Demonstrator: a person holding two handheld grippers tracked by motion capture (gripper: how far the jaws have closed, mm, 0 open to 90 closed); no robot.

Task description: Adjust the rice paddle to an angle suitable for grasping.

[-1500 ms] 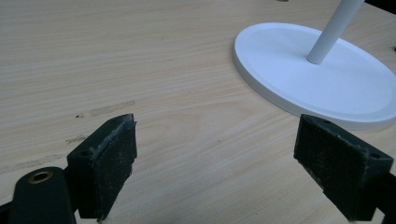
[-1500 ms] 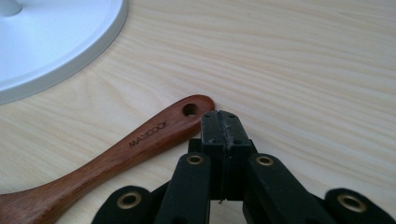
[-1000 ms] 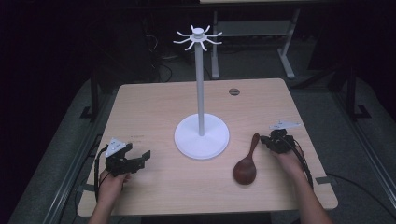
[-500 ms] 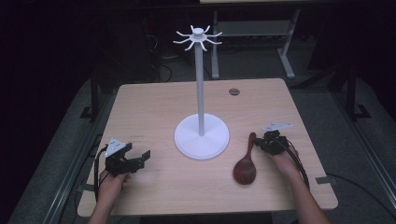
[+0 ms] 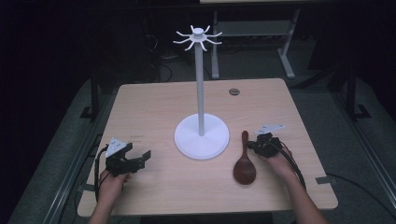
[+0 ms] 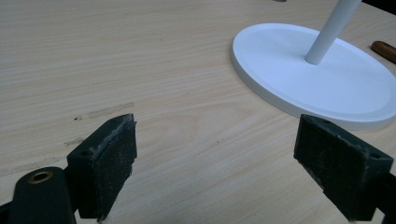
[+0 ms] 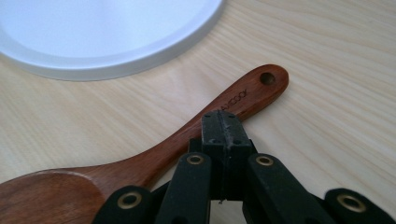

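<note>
Right tool (image 7: 224,128) closed beside wooden spoon (image 7: 140,163), left tool (image 6: 224,172) apart, pale wood table (image 5: 154,107), dark room.

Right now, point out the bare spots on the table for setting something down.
Free: the far strip behind the white stand, and the near middle between the left gripper and the wooden spoon. Crowded: around the right gripper at the spoon's handle.

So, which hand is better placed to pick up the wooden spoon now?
The right. Its tool sits at the wooden spoon's handle, jaws shut together with nothing between them. The left tool is open, across the white stand's base from the spoon.
</note>
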